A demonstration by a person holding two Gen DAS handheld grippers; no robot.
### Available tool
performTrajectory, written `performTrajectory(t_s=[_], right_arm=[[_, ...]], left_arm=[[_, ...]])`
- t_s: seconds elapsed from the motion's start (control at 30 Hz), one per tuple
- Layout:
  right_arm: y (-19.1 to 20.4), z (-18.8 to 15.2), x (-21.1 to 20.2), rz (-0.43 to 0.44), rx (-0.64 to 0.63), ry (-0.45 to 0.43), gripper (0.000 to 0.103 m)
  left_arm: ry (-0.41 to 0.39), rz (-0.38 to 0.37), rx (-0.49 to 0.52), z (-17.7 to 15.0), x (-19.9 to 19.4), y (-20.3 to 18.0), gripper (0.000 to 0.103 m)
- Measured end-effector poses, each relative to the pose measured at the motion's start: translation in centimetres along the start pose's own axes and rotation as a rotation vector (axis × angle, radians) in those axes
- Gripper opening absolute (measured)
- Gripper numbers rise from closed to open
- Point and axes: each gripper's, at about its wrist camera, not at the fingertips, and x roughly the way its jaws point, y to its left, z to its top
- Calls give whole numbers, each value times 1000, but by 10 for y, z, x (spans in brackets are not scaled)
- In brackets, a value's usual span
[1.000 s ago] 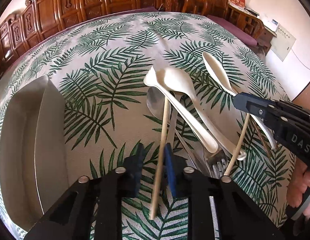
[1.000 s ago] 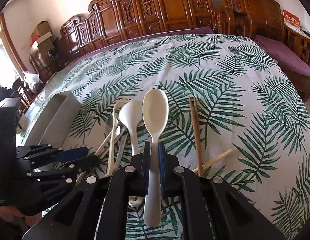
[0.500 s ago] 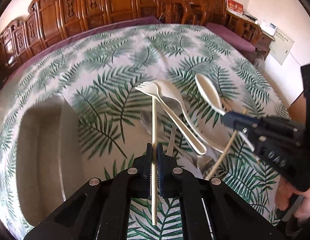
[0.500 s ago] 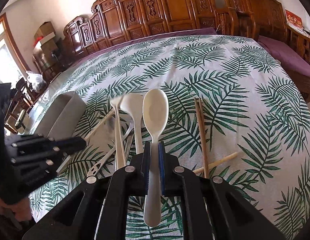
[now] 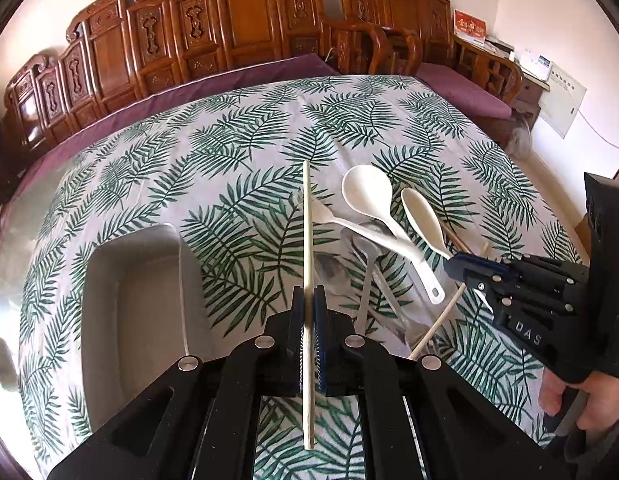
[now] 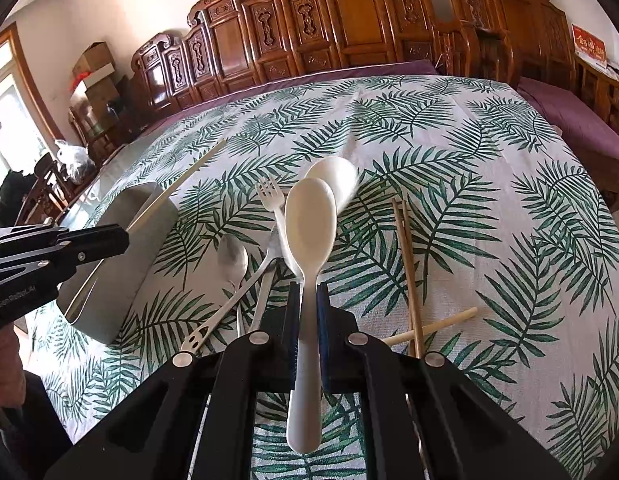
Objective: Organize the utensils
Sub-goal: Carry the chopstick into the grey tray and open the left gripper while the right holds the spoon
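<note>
Glossy plastic spoon (image 6: 309, 232), brushed-metal tray (image 6: 121, 280)

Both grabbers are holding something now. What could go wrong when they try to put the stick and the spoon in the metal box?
The left gripper pinches the pale chopstick near its lower half, so the long free end might swing and knock the metal tray's rim. The right gripper grips the white spoon's smooth, narrow handle, which could slip. Both are heading one way, so the grippers might bump.

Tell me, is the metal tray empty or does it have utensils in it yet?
Empty as far as visible: the metal tray shows only bare interior; the chopstick is clamped in the left gripper.
</note>
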Motion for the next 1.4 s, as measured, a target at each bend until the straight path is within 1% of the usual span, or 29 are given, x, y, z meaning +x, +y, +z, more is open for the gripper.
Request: performTrajectory(t_s=[0.13, 0.4, 0.53, 0.67, 1.03, 1.4], right_arm=[[8, 0, -2, -2, -21, -3, 9], [41, -4, -13, 10, -99, -28, 9], [54, -6, -17, 23, -116, -36, 9], [67, -10, -21, 39, -138, -38, 9], [103, -18, -26, 68, -195, -43, 9], [116, -19, -26, 76, -203, -41, 10]], left_arm=[[-18, -3, -2, -9, -10, 9, 4], [-57, -17, -46, -25, -31, 43, 4], [-78, -19, -62, -29, -40, 60, 4], [-96, -7, -73, -34, -45, 79, 4], [-84, 7, -117, -55, -27, 114, 4], [-18, 20, -165, -67, 0, 134, 4]])
